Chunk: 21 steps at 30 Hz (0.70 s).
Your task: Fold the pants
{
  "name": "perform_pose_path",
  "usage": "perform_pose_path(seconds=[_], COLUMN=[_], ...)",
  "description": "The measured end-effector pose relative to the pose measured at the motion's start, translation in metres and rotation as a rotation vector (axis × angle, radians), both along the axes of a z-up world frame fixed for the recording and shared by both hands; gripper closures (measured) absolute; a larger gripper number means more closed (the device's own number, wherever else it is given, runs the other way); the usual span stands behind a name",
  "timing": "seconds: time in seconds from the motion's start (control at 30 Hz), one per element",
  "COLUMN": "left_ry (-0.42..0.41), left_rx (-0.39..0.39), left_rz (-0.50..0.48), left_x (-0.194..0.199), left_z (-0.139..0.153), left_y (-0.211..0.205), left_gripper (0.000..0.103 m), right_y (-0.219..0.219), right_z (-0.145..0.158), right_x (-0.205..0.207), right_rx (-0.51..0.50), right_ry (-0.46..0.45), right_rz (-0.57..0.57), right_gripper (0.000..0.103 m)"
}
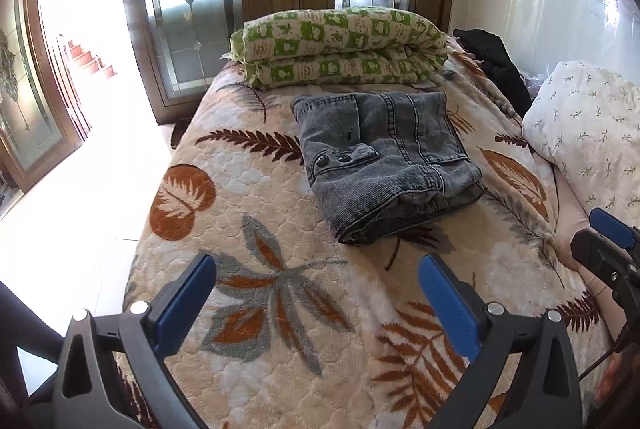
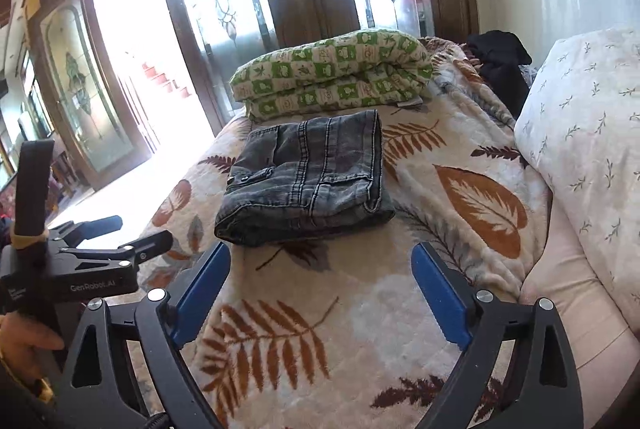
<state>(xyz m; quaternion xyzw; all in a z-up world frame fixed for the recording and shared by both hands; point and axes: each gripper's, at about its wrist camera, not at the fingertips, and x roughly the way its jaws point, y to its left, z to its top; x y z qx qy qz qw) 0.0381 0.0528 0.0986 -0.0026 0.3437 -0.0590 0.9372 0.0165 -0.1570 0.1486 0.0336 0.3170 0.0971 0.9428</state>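
Lying folded on bedspread, near green quilt: pants. Denim looks thick, limp, fairly heavy; best grip at stacked fold edge. Left gripper, right gripper jaws apart, empty.

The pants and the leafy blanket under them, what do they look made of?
The pants look like faded grey denim or fine corduroy: thick stitched seams, faint ribbing, matte. The blanket looks like plush fleece: fuzzy, puffy quilted surface, printed leaves.
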Motion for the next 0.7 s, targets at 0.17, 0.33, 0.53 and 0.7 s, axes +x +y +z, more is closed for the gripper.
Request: perform_pose_path(seconds=[0.17, 0.33, 0.53, 0.7], left_ry=[0.009, 0.029, 0.036, 0.032], left_rx=[-0.013, 0.003, 0.026, 0.034], left_rz=[0.0, -0.011, -0.018, -0.021], left_x=[-0.002, -0.003, -0.005, -0.006], left_z=[0.001, -0.002, -0.008, -0.009], left_y=[-0.001, -0.008, -0.016, -0.018], left_gripper=[0.0, 0.0, 0.0, 0.0], right_y=[0.002, 0.011, 0.015, 0.018], right_z=[0.004, 0.006, 0.006, 0.007], right_x=[-0.004, -0.01, -0.012, -0.013], right_rx=[-0.011, -0.084, -0.114, -0.139], right_ry=[-0.026, -0.062, -0.076, -0.09], right_rz=[0.015, 0.039, 0.052, 0.054], right_gripper=[0.01, 0.009, 0.009, 0.009])
